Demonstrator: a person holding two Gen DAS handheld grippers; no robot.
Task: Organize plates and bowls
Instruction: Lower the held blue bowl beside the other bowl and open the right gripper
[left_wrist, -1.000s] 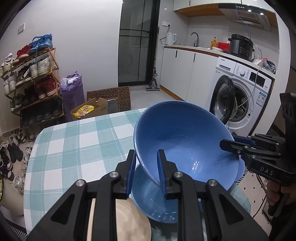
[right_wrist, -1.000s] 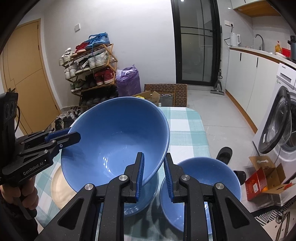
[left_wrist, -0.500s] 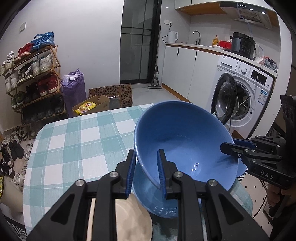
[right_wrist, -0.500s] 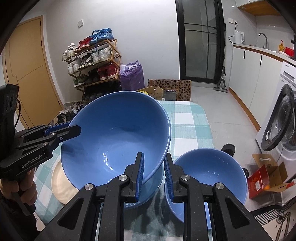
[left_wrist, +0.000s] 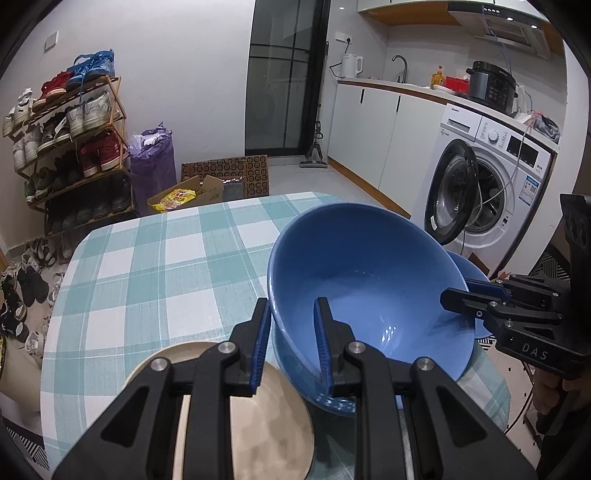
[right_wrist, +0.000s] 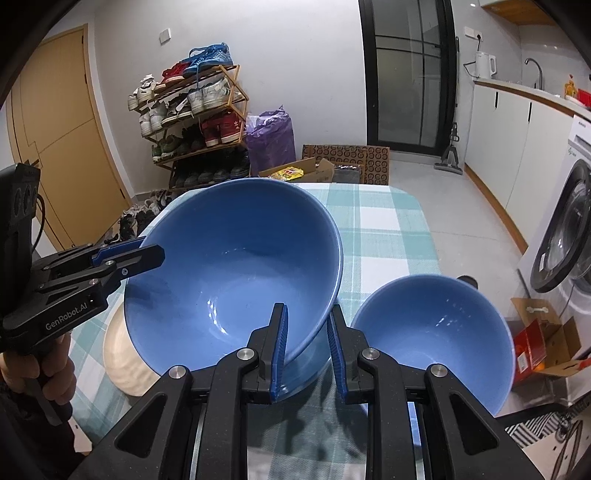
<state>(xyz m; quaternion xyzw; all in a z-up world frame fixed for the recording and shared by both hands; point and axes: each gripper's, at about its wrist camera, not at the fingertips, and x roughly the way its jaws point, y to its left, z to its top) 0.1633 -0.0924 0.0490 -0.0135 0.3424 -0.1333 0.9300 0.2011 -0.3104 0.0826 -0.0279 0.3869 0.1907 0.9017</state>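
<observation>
1. The checked table (left_wrist: 155, 266) carries the dishes.
2. A large blue bowl (right_wrist: 236, 273) is held tilted over a second blue bowl (left_wrist: 295, 376), gripped from two sides.
3. The left gripper (left_wrist: 290, 347) and right gripper (right_wrist: 306, 347) are each clamped on its rim, wall between the fingers.
4. A smaller blue bowl (right_wrist: 436, 332) sits just right; a beige plate (left_wrist: 258, 435) lies left.
</observation>
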